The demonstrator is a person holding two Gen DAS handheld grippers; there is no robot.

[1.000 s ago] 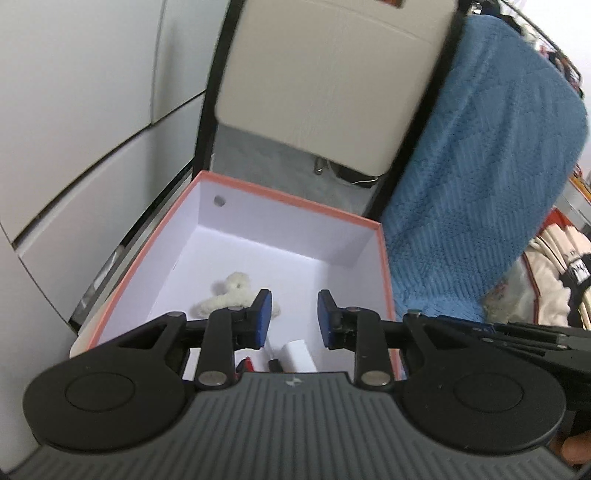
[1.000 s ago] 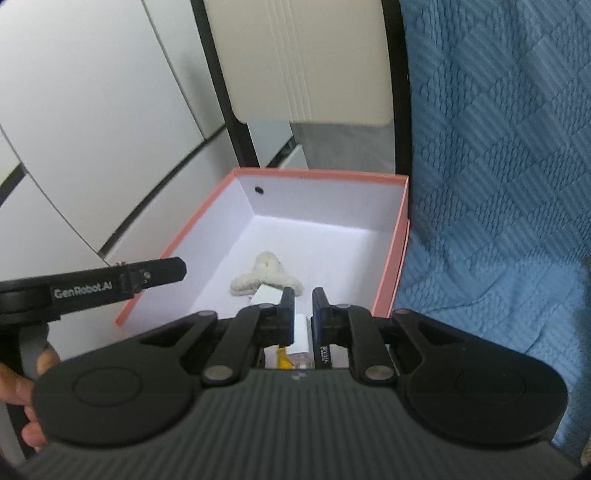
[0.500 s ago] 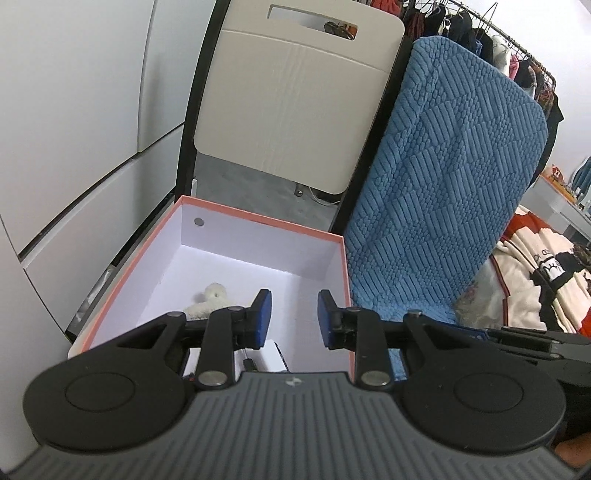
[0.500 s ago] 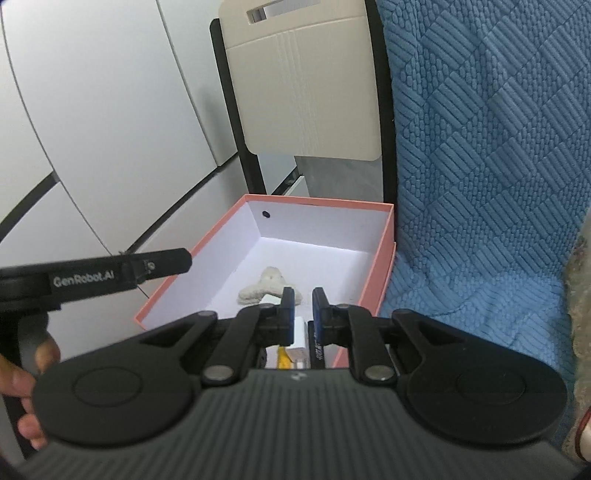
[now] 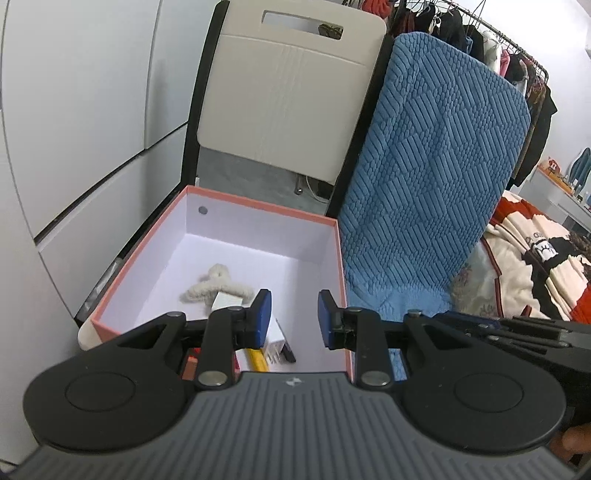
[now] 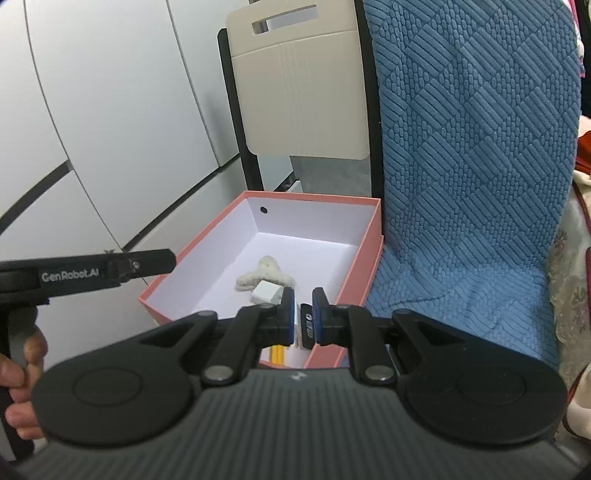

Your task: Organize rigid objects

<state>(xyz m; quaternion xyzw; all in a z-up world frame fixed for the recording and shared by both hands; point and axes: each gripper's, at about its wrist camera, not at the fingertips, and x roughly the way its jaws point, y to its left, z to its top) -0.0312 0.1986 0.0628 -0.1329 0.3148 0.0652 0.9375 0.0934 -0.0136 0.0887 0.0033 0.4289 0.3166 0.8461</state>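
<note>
Box point(image 5: 338, 258) beside blue quilt point(image 5: 424, 192) — gripper-hidden contents, perhaps yellow.

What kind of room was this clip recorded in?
Most likely a bedroom or dressing area in a home: a clothes rack hung with garments, a blue quilted blanket draped beside a folding chair, and a pink box of small items.

white cabinet doors point(image 5: 74, 110), cream chair point(image 5: 284, 96), possibly carpet
</note>
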